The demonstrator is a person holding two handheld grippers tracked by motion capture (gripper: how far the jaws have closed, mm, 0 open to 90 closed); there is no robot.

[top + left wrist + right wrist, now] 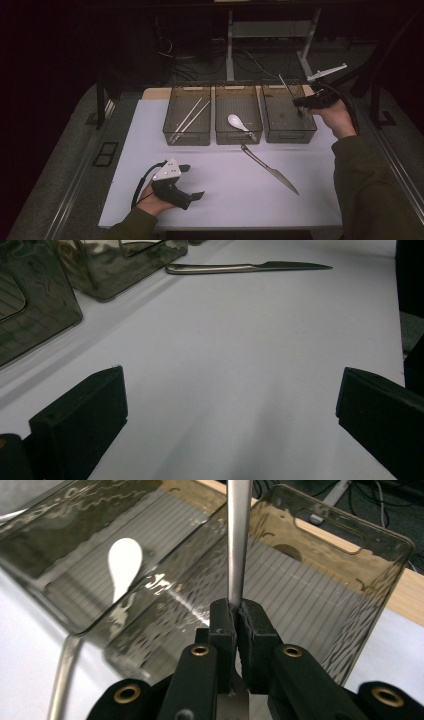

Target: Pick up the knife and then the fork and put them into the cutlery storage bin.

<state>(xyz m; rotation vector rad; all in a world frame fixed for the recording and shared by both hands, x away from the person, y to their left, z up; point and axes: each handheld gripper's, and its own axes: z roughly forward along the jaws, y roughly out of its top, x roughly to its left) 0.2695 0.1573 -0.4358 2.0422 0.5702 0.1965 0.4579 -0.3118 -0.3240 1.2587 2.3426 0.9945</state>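
My right gripper (301,111) (236,611) hovers over the right-hand clear bin (290,136) (380,530), shut on a slim piece of metal cutlery (286,86) (236,540). The cutlery's shaft sticks up out of the pads; its held end is hidden. A metal knife (270,169) (245,267) lies on the white mat in front of the bins. Near the front left, my left gripper (192,181) (230,410) rests on the mat, open, with bare mat between its jaws. It points toward the knife.
Three clear bins stand in a row at the mat's far edge. The left bin (186,137) holds chopsticks (189,119). The middle bin (237,137) holds a white spoon (237,121) (123,560). Beyond the table are desk legs and cables.
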